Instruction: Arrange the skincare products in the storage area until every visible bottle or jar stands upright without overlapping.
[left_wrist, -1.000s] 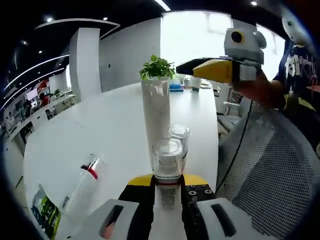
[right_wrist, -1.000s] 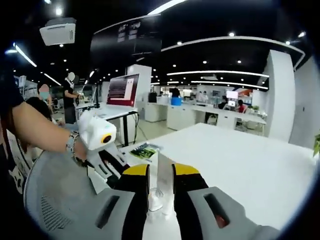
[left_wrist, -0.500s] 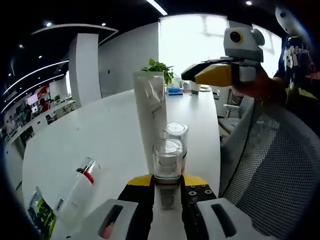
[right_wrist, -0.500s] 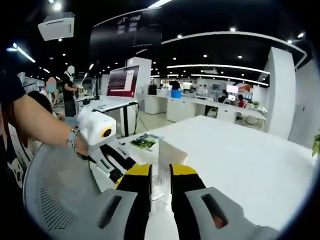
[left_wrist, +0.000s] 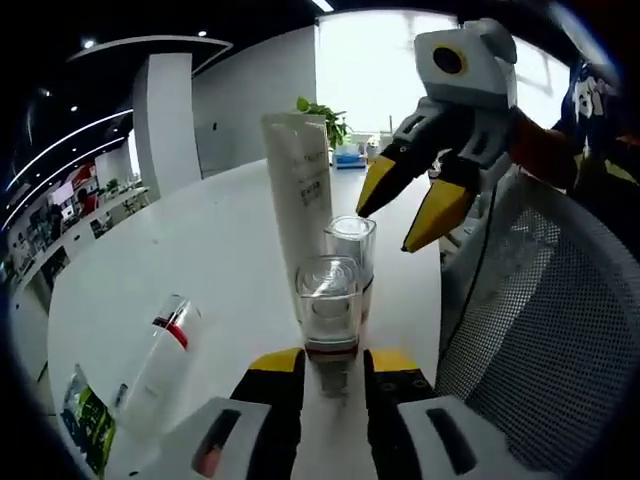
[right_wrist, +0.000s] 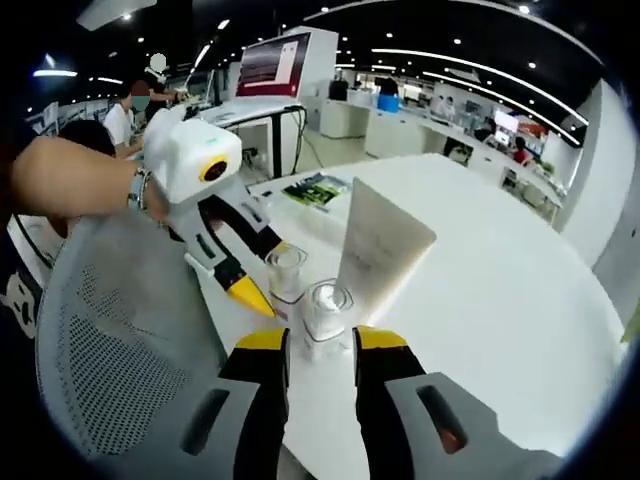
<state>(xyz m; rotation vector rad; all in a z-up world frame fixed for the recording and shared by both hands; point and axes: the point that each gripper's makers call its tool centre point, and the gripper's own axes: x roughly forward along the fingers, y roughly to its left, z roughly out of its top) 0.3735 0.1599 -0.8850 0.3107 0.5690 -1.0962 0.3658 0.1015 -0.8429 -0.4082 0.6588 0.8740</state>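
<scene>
Glass jars (left_wrist: 328, 312) hug the table edge (left_wrist: 432, 300); left tongs (left_wrist: 333, 372) and right tongs (right_wrist: 320, 345) both spread.

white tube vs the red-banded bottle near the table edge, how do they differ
The white tube stands upright, while the red-banded bottle lies on its side on the table. The white tube is opaque white with small print; the red-banded bottle looks clear with a red ring. The white tube stands close behind two clear jars; the red-banded bottle lies apart, near a green packet. Neither is held by tongs.
</scene>
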